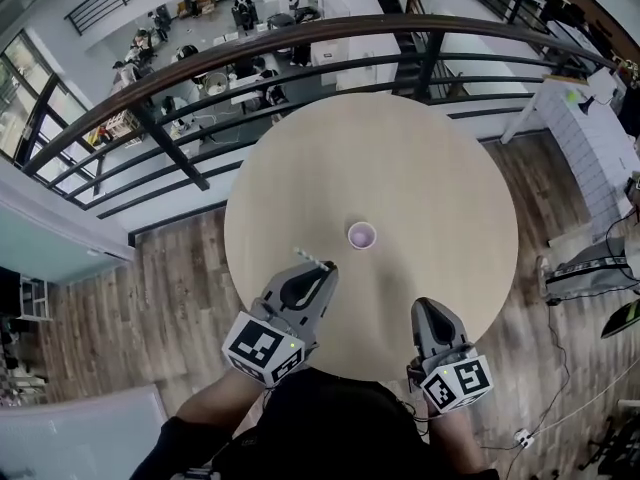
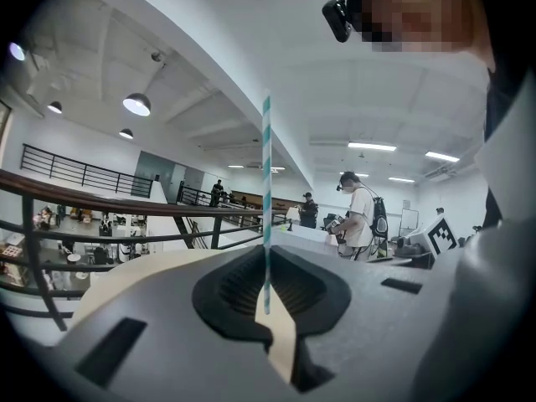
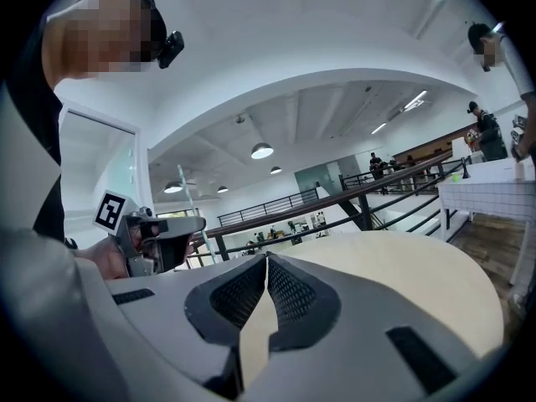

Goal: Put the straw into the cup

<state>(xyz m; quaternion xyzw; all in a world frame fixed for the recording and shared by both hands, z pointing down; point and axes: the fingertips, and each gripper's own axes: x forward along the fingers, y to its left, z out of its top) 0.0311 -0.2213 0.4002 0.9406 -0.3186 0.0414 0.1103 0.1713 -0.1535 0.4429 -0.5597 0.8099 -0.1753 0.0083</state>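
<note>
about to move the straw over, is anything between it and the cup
Nothing visible does: only bare table lies between the straw in the left gripper and the open cup.

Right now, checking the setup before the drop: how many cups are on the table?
1. The cup stands near the middle of the round table, close to the straw. Nothing seems to hide another.

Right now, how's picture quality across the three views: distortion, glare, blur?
Head view: sharp, evenly lit, railing bowed by the lens, cup small but clear. Left gripper view: strong fisheye, black corners, straw crisp, ceiling lamp blown out. Right gripper view: same fisheye and dark corners, table evenly lit, no glare.
</note>
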